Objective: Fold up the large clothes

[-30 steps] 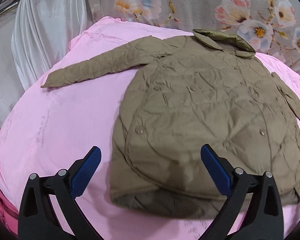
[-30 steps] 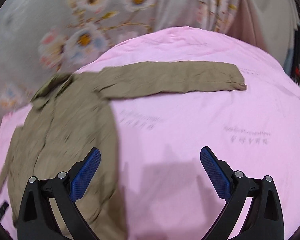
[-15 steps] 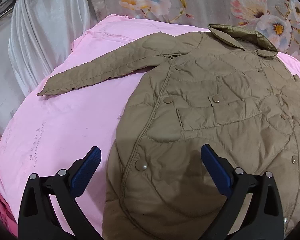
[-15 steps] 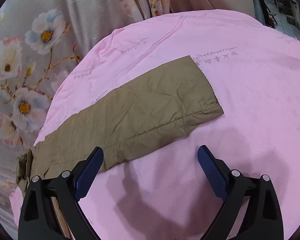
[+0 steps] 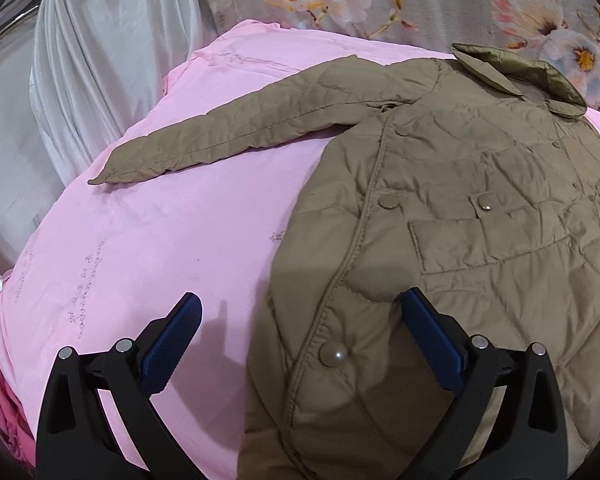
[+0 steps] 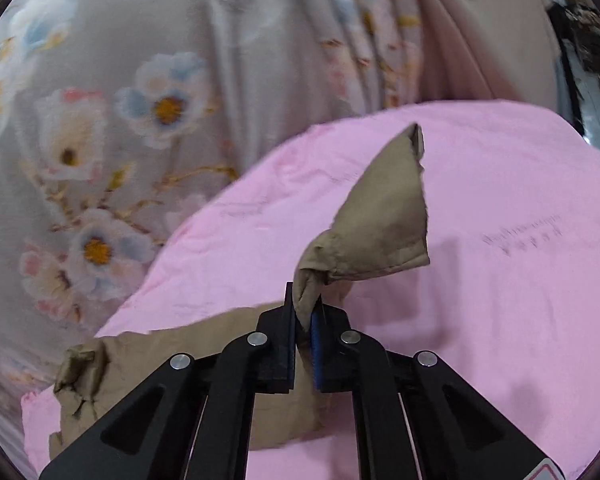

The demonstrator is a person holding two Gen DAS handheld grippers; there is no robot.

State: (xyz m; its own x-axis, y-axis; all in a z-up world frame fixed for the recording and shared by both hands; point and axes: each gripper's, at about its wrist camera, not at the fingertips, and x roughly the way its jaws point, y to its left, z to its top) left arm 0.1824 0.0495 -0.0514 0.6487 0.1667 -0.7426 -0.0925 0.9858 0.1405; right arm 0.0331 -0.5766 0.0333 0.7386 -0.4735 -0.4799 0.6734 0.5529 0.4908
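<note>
An olive quilted jacket (image 5: 460, 220) lies front up on a pink bedsheet (image 5: 160, 240), its left sleeve (image 5: 240, 136) stretched out flat to the left. My left gripper (image 5: 300, 328) is open and empty, low over the jacket's left side edge, one finger over the sheet and one over the jacket. My right gripper (image 6: 304, 320) is shut on the jacket's other sleeve (image 6: 380, 216) near the cuff; the cuff end stands up bunched above the sheet (image 6: 500, 280).
Floral grey curtains (image 5: 420, 0) hang behind the bed, and white drapes (image 5: 92, 60) at the left. The sheet's left edge drops off near a darker pink cloth (image 5: 4, 412). Dark clutter (image 6: 588, 40) shows at the far right.
My right gripper came down on the right sleeve, shut on it near the cuff and lifted it. My left gripper moved forward over the jacket's left edge.
</note>
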